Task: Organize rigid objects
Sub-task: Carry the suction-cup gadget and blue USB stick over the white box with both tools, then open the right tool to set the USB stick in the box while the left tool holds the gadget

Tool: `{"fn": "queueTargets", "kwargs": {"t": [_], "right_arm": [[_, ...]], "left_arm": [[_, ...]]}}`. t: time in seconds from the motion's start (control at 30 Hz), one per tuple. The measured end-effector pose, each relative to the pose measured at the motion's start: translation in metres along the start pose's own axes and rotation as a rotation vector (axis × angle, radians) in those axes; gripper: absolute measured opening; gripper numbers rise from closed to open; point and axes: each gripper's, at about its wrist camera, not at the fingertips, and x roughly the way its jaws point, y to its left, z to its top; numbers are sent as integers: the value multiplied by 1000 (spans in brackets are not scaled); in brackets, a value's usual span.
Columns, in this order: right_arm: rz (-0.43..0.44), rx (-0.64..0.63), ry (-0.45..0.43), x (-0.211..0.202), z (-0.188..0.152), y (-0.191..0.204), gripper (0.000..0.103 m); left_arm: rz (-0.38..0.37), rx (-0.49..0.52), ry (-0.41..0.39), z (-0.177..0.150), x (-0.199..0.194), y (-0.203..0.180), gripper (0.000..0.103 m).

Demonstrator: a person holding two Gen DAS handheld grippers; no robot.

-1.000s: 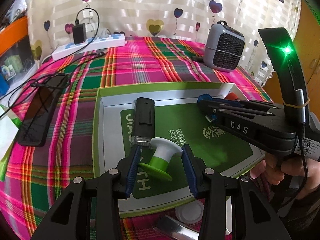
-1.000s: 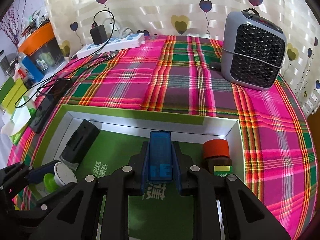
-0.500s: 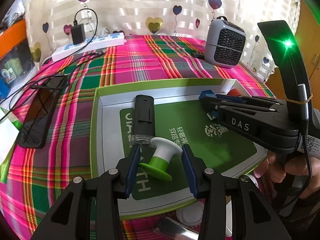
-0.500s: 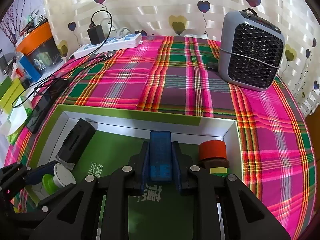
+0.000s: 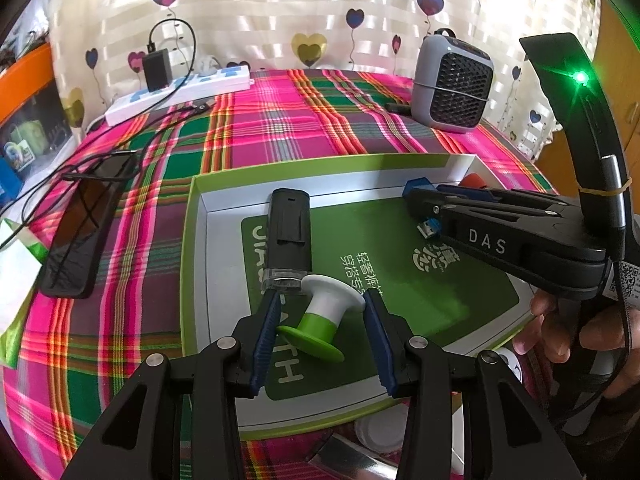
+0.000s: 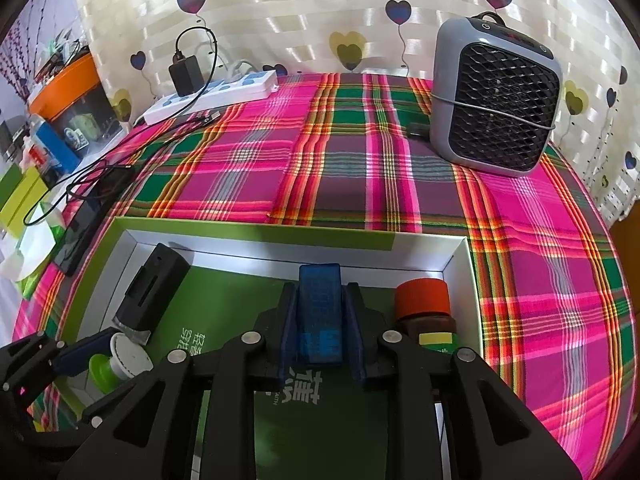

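Note:
A green-rimmed white box [image 5: 196, 264] with a green insert lies on the plaid cloth; it also shows in the right wrist view [image 6: 256, 232]. My left gripper [image 5: 320, 312] is shut on a white-and-green spool [image 5: 324, 312], held tilted over the box's near part. A black rectangular device [image 5: 289, 236] lies in the box just beyond it. My right gripper [image 6: 320, 320] is shut on a blue translucent block [image 6: 320, 308] above the box's far right part. A brown bottle with a red cap [image 6: 422, 304] lies in the box beside it.
A grey fan heater [image 6: 494, 100] stands at the back right. A white power strip [image 6: 216, 96] with a black charger lies at the back left. A black phone [image 5: 86, 232] with cables lies left of the box. White lids [image 5: 380, 428] lie at the box's near edge.
Both grippers keep their holds. The views have shifted slightly; the right gripper with the blue block sits a little farther over the box's far right.

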Motion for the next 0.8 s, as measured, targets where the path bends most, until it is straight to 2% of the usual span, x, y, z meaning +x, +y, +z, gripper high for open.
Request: {"fn": "queueTargets", "kwargs": {"t": [0.1,0.27,0.43,0.8], "right_arm": [[8,2,-3,-1,-1,1,36],[13,1,-5,-1,-1,2,38],[18,6,-21,-4,-1,0,47],[26,7,-53,-17,-7,5,48]], "left_arm": [[2,0,0,0,0,0,42],[2,0,0,0,0,-1,42],[4,-8,-1,0,-1,2,42],[6,-8,-18,-5,-12,-3,43]]}}
